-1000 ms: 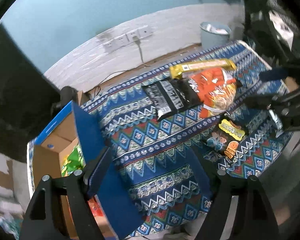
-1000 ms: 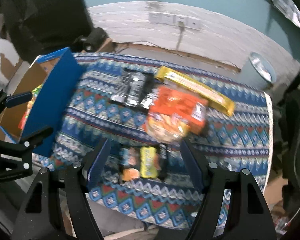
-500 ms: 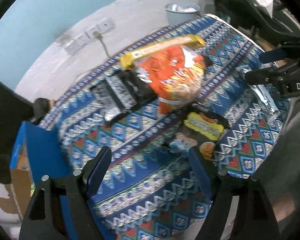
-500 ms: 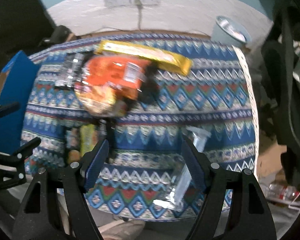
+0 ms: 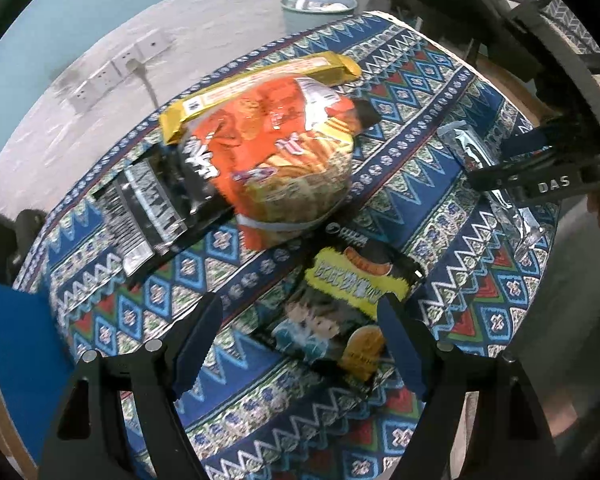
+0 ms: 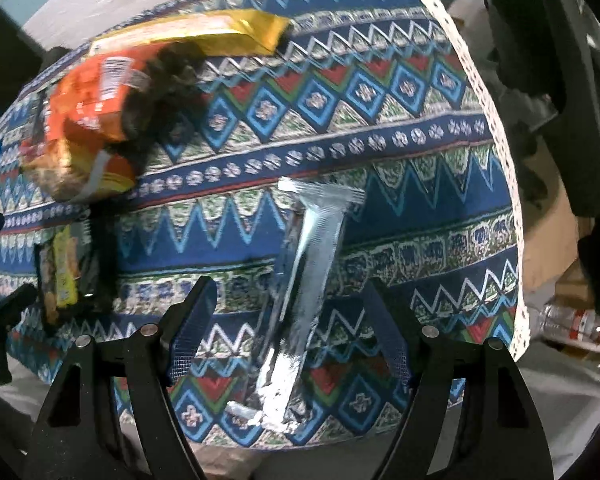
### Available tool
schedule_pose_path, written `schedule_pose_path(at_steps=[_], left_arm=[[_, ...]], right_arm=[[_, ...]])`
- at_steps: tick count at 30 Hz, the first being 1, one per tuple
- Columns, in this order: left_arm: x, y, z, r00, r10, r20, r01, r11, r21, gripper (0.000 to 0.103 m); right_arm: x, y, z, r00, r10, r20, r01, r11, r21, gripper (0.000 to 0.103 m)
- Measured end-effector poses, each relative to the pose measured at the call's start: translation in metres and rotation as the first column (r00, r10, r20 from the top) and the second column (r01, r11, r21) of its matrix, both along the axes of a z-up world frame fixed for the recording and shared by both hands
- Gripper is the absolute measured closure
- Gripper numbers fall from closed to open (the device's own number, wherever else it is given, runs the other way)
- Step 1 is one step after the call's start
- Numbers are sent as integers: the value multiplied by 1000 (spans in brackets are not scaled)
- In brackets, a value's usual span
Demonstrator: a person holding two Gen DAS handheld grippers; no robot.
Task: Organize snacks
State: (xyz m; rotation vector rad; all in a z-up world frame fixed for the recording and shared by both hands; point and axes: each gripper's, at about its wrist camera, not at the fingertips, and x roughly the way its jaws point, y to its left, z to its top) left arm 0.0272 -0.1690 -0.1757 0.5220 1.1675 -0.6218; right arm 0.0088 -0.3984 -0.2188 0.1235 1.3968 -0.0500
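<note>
Through the left camera, the left gripper (image 5: 298, 344) hung with jaws apart over the dark snack packet (image 5: 340, 308) at lower centre, the orange bag (image 5: 280, 164) lying above it mid-frame. Through the right camera, the right gripper (image 6: 286, 328), jaws also apart and empty, straddled the silver wrapper (image 6: 304, 272) at lower centre. Both looked poised to pick; each would need to lower and close.

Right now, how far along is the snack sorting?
Early. Neither gripper holds anything: the left gripper is open over the dark packet with the yellow label, and the right gripper is open over the silver packet. Left on the patterned cloth: the orange bag, the long yellow pack and the black packet. Only a blue box flap shows; its contents are hidden.
</note>
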Motion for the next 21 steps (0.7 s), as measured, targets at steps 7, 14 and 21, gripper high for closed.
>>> schedule_pose_path(at_steps=[7,14,21], left_arm=[[-5,-14,-15,997,-78,-9,78,997,12,22],[-5,-19,-22,995,-95,-27,96,995,11,16],[-6,-24,-32,992,-118,-50,119,992,31,16]], right_arm=[[2,5,-19,999,38,-28,-38,999,-9,60],[2,38,-19,983,185,9,-184,983,-20,75],[3,49,-19,979,201,25,-202,979,3,75]])
